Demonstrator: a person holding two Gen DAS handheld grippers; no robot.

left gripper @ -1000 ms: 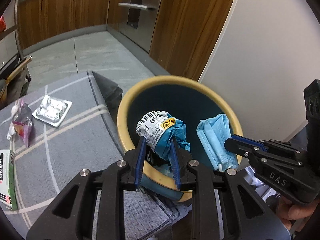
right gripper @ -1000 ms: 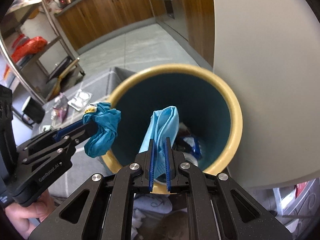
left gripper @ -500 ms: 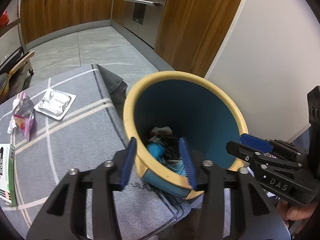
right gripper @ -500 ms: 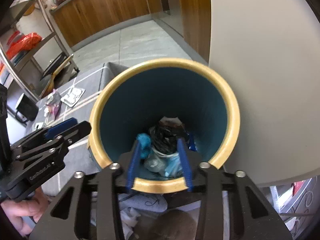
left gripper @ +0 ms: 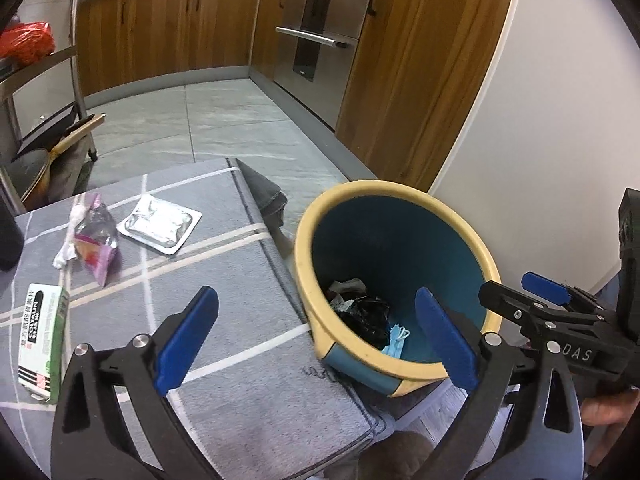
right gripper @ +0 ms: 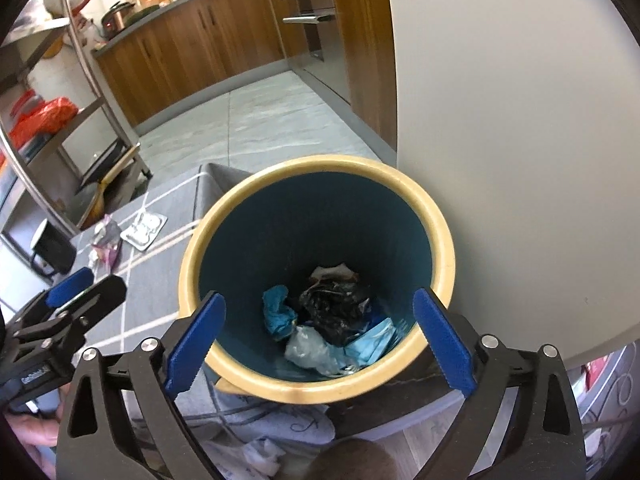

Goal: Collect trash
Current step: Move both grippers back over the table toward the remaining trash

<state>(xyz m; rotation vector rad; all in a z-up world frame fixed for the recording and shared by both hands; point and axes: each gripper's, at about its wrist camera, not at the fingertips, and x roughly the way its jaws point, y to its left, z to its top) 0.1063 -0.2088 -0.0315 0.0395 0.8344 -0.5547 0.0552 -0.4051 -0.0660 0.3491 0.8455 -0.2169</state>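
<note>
Right now my right gripper (right gripper: 316,344) sits low in its frame with its jaws still spreading wide and nothing between the blue pads (right gripper: 194,342); it looks straight down into the bin (right gripper: 444,268), whose yellow rim fills the centre of the right wrist view. At the bottom of the bin I see a crumpled blue wrapper (right gripper: 278,312), a black crinkled bag (right gripper: 334,308), a clear plastic wad (right gripper: 308,346) and a pale blue face mask (right gripper: 374,338), all heaped touching one another. My left gripper (left gripper: 316,336) is likewise opening, its jaws wide apart and holding nothing; one pad (left gripper: 186,344) hangs over the grey checked cloth (left gripper: 224,280) on the desk and the other over the bin's mouth. In the left wrist view the bin stands just beside the desk's edge, right of centre. Farther up the cloth, at the left of the frame, lie a green and white box (left gripper: 42,340), a purple snack packet (left gripper: 96,250), a white wad of paper (left gripper: 68,240) beside it and a silver blister pack (left gripper: 158,224). Beyond, in the upper part of the frame, are the grey floor tiles (left gripper: 216,120) and wooden kitchen cabinets (left gripper: 168,28).
</note>
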